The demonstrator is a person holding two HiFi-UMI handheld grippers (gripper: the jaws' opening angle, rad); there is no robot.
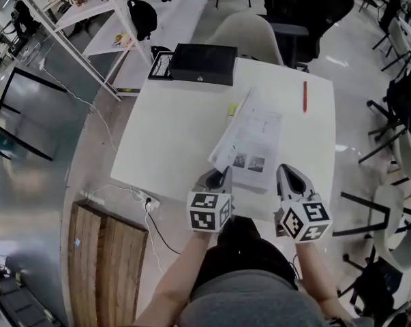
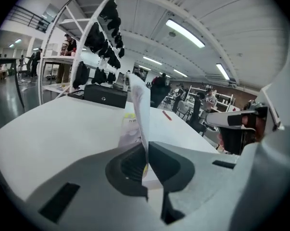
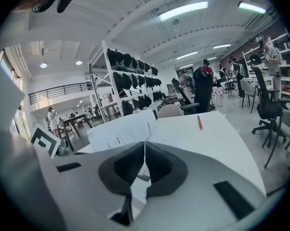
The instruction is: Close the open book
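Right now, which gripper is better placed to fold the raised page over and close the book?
Left. The left gripper is shut on the raised page, ready to swing it over; the right gripper sits shut by the flat half.

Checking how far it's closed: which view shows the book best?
The head view: the whole book on the white table, its lifted page standing up. The left gripper view shows that page edge-on; the right gripper view, its printed face.

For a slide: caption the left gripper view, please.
Left claw shut on a raised white paper page of the open book, above the white table, slim red pen beyond.
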